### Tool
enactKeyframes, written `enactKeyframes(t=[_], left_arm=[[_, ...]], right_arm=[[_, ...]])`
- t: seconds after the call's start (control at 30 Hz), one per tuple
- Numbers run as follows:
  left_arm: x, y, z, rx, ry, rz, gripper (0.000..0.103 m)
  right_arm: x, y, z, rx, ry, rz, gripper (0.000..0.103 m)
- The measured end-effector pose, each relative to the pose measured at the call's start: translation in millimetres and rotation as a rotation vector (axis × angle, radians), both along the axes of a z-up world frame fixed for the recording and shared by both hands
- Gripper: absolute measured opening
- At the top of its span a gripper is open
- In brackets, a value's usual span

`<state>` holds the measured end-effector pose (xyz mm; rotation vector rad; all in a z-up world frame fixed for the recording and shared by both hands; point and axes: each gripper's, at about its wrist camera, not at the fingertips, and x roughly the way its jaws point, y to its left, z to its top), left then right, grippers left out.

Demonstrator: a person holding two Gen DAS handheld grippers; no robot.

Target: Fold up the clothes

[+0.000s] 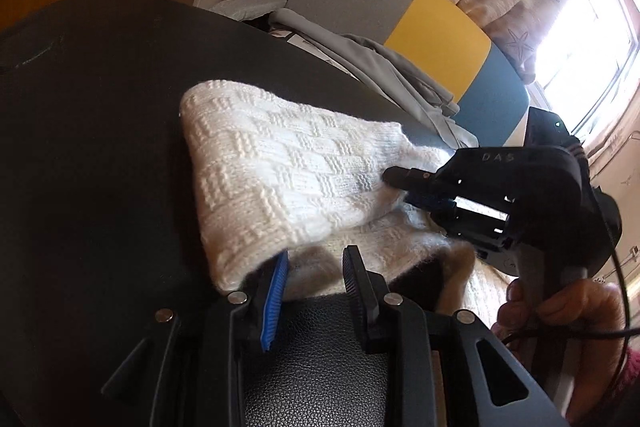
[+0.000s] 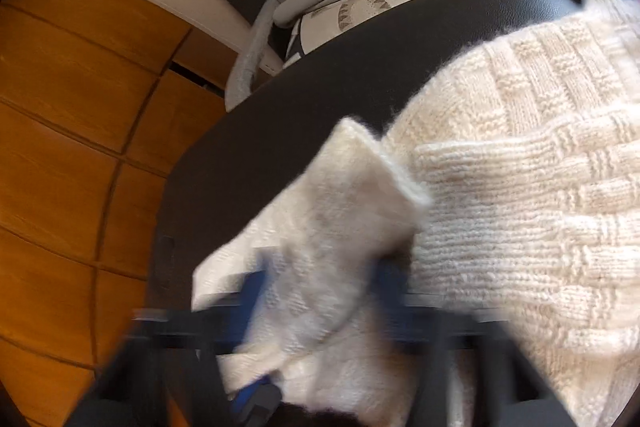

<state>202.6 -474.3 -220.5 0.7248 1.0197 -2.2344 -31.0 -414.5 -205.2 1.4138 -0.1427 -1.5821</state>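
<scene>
A: Where is the white knit sweater (image 1: 288,171)?

B: In the left wrist view it lies folded across the middle of the frame on the black tabletop (image 1: 100,131), reaching down to the lower centre.

A: And the left gripper (image 1: 316,267)?

B: At the bottom centre, its jaws partly open (one blue pad, one black) with the sweater's near edge between them. I cannot tell whether the pads press on the knit.

A: The right gripper (image 1: 400,185)?

B: At the right of that frame, held by a hand (image 1: 560,307) in the lower right corner. Its tips are pinched together on a fold of the sweater. Its own view is blurred, but a flap of the knit stands between the blue pads at the lower centre.

A: Anything behind?

B: A grey garment (image 1: 392,67) is draped on a chair (image 1: 440,27) at the upper centre.
</scene>
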Motion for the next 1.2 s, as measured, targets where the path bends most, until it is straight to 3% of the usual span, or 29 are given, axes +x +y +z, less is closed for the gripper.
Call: enactKeyframes(t=[0.13,0.3,0.6,0.77,0.93,1.1,1.2], left_arm=[[5.2,-6.9,-0.5,0.042,0.042,-0.001,0.028],[5.7,7.7,18.2,0.008,0.093,-0.004,0.032],[-64.5,42.4,53.2,-0.044,0.146,-0.126,0.035],[-117.6,62.7,53.8,-0.069,0.067,-0.23,0.036],[-144.3,70.5,24.9,-0.053,-0.083,-0.247,0.036],[-130.6,70.1,21.3,-0.028,-0.031,-0.229,0.036],[-132.2,73.8,21.8,-0.041,-0.038,-0.232,0.036]], right_arm=[[-1.1,2.3,-0.6,0.017,0.033,0.013,0.007],[-4.6,4.5,30.5,-0.008,0.148,0.068,0.007],[-42.1,33.7,93.5,-0.058,0.276,0.006,0.007],[-71.6,68.7,112.4,-0.071,0.297,-0.088,0.007],[-109.5,127.2,118.1,-0.066,0.31,-0.186,0.007],[-133.8,207.0,93.3,-0.03,0.301,-0.294,0.007],[-142.1,249.7,62.8,-0.005,0.241,-0.362,0.007]])
